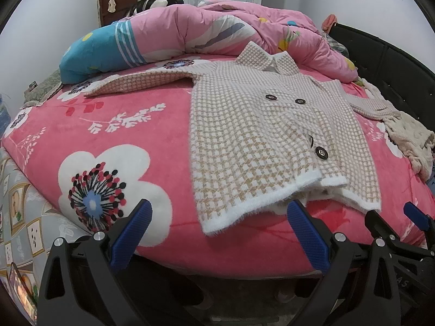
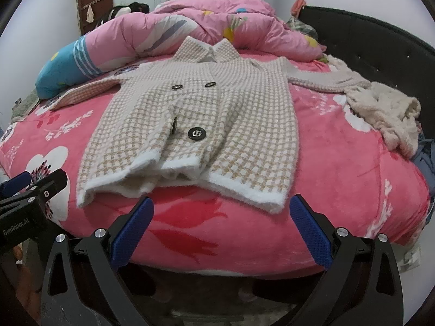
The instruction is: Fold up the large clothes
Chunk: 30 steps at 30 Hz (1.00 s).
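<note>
A beige-and-white checked cardigan (image 1: 261, 135) (image 2: 201, 114) with dark buttons lies spread face up on a pink flowered bed cover (image 1: 122, 125) (image 2: 339, 163). Both sleeves stretch out sideways and its white hem is nearest to me. My left gripper (image 1: 220, 212) hovers open at the bed's front edge, just short of the hem's left part. In the right wrist view my right gripper (image 2: 221, 209) stands open too, below the hem's middle, touching nothing. The right gripper's fingers (image 1: 413, 214) show at the left view's right edge, and the left gripper's fingers (image 2: 40, 182) at the right view's left edge.
A bunched pink quilt (image 1: 217, 27) (image 2: 217, 21) lies across the far side of the bed. A cream fluffy garment (image 1: 407, 135) (image 2: 386, 114) sits at the right, beside the black headboard (image 1: 394, 62) (image 2: 367, 38). A patterned grey sheet (image 1: 16, 212) hangs at the left.
</note>
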Each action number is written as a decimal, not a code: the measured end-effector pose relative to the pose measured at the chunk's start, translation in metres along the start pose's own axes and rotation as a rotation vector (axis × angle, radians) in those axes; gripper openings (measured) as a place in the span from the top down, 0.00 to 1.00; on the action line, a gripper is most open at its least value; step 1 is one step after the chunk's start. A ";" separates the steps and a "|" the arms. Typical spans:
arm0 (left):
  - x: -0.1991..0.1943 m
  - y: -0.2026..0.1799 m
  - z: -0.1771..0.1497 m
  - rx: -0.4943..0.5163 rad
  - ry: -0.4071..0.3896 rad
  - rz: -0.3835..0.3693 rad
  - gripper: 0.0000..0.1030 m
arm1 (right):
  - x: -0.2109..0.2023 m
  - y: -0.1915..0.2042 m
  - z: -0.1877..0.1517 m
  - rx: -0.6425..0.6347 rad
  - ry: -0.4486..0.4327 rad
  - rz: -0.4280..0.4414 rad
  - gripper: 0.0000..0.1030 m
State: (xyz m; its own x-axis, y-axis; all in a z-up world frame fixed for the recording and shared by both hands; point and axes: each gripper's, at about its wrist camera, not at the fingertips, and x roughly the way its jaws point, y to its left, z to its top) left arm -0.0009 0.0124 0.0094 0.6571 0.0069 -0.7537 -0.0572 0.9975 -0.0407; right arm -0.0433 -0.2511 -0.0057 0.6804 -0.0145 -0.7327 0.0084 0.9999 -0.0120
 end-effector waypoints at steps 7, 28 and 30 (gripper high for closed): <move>0.001 -0.001 0.000 0.000 -0.001 0.007 0.05 | 0.000 0.000 0.001 -0.006 -0.003 -0.009 0.07; 0.017 0.001 -0.001 -0.005 0.016 0.028 0.05 | 0.013 -0.015 0.000 0.026 0.013 0.009 0.07; 0.020 0.005 0.001 -0.010 0.009 0.042 0.05 | 0.016 -0.025 0.000 0.046 0.013 0.007 0.07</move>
State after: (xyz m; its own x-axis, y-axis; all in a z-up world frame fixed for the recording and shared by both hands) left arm 0.0127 0.0178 -0.0055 0.6473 0.0479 -0.7607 -0.0920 0.9956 -0.0156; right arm -0.0328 -0.2762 -0.0174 0.6710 -0.0074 -0.7414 0.0378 0.9990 0.0243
